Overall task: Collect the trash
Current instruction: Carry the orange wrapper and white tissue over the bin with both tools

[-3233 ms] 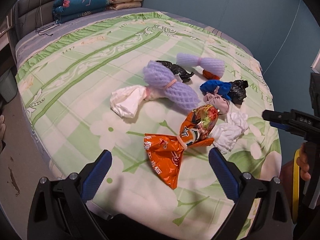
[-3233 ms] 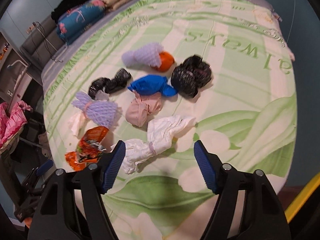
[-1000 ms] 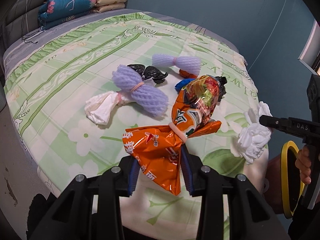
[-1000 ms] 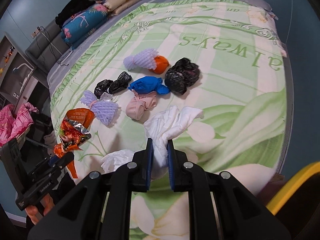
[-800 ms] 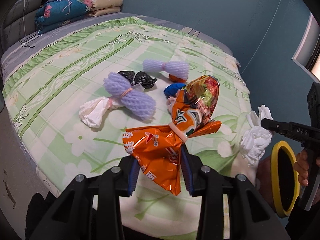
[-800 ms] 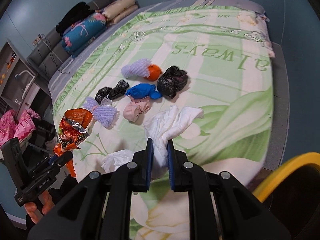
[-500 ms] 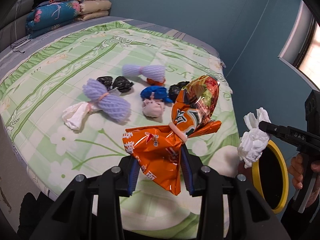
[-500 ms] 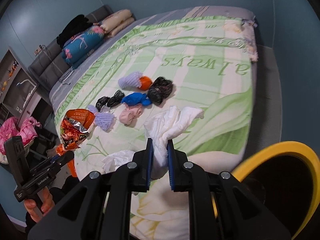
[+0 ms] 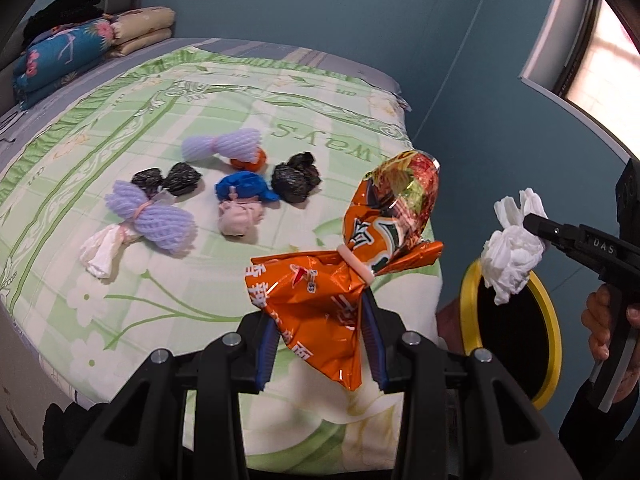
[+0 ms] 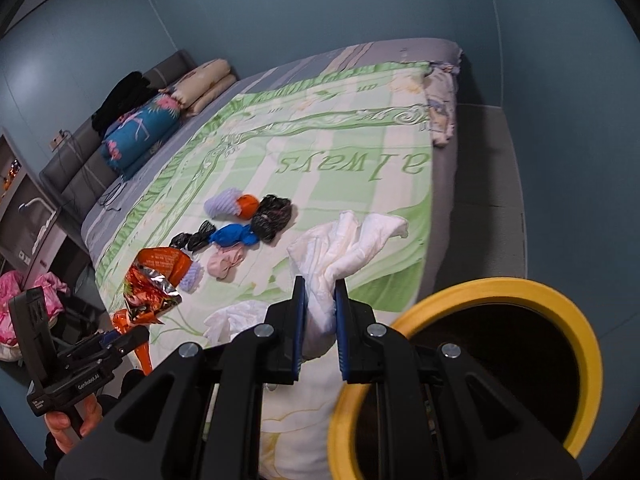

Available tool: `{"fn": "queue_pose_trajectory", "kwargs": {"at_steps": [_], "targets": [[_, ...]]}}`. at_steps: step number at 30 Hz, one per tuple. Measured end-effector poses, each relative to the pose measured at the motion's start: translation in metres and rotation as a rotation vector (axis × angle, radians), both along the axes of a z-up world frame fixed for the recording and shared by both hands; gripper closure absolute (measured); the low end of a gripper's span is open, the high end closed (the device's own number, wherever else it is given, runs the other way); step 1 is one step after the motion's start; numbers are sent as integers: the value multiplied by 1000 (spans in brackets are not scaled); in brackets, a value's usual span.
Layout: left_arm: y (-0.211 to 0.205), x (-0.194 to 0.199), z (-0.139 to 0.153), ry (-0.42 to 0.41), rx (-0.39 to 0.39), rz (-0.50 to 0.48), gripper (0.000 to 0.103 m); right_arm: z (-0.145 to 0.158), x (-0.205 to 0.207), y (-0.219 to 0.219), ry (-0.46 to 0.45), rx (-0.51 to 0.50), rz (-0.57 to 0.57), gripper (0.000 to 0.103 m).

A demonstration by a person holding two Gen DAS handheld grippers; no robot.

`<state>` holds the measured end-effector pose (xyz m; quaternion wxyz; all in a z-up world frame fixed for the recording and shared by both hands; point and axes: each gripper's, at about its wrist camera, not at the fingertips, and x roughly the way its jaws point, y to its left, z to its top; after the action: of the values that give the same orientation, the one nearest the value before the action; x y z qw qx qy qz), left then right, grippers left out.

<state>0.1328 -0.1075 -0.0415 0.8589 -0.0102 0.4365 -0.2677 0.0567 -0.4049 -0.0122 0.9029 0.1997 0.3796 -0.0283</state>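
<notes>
My left gripper (image 9: 322, 342) is shut on an orange snack bag (image 9: 344, 268) tied with a band, held in the air over the bed's near corner. The same bag (image 10: 154, 280) shows at the left of the right wrist view. My right gripper (image 10: 319, 322) is shut on a white crumpled tissue bundle (image 10: 344, 248); in the left wrist view that bundle (image 9: 510, 252) hangs just above the yellow-rimmed black bin (image 9: 552, 320). The bin (image 10: 520, 292) stands on the floor beside the bed, right of my right gripper.
Several tied bundles lie on the green bedspread (image 9: 120, 128): two purple foam nets (image 9: 156, 220), black bags (image 9: 296, 178), a blue one (image 9: 240, 188), a pink one (image 9: 240, 220), a white one (image 9: 102, 252). Folded bedding (image 9: 68, 56) sits by the headboard. A hand (image 9: 604, 328) holds the right gripper's handle.
Both grippers have lifted and swung away from the bed toward the bin, each still holding its piece. The bin's mouth has come much further into both views.
</notes>
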Motion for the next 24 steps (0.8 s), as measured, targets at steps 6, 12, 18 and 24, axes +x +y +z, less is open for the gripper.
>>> {"fn": "queue_pose_trajectory", "kwargs": {"at_steps": [6, 12, 18, 24], "targets": [[-26, -2, 11, -12, 9, -71, 68, 7, -19, -15, 1, -23, -53, 90], [-55, -4, 21, -17, 3, -138, 68, 16, -44, -38, -5, -47, -140, 90], [-84, -16, 26, -31, 15, -203, 68, 20, -63, -61, -7, -68, -211, 90], [-113, -32, 27, -41, 24, -267, 68, 14, -74, -70, -1, -91, -249, 90]]}}
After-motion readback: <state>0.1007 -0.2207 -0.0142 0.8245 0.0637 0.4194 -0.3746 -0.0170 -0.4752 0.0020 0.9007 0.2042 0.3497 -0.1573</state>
